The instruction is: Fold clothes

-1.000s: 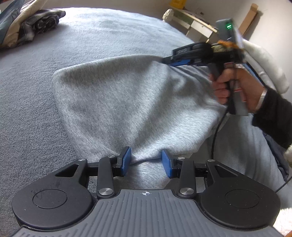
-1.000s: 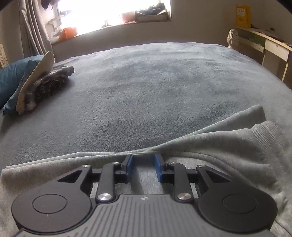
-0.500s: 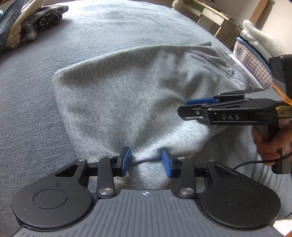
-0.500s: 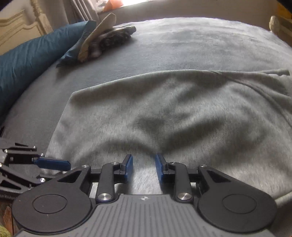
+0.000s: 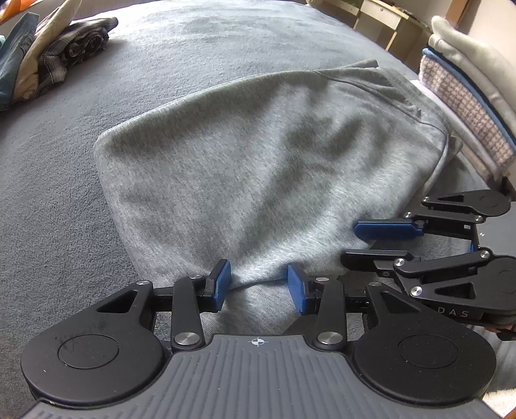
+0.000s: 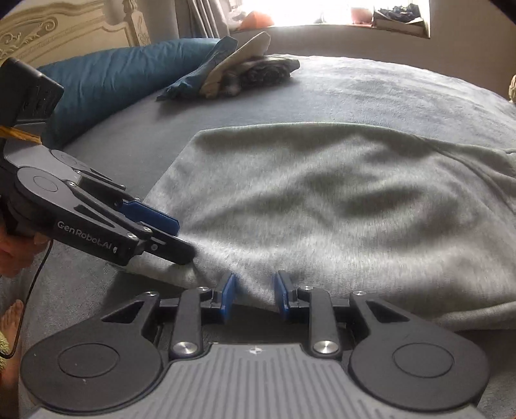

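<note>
Only left view shows folded stack (image 5: 474, 93); grey sweatshirt (image 5: 267, 161) hem between both left gripper (image 5: 258, 283) and right gripper (image 6: 254, 295) parted jaws.

1. Grey sweatshirt (image 5: 267, 154), heathered, on a darker slate-grey blanket (image 5: 58, 206).
2. Both grippers black with blue pads (image 5: 222, 283).
3. Teal pillow (image 6: 122, 74); plaid shirt (image 5: 64, 54) in the far heap.
4. Houndstooth fabric (image 5: 464, 96) under cream folds (image 5: 467, 54).

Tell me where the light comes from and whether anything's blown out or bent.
Right wrist view: daylight from the window, overexposed to white; fisheye bows the bed. Left wrist view: even light, no glare, soft shadows in the grey garment's folds, edges curved.
</note>
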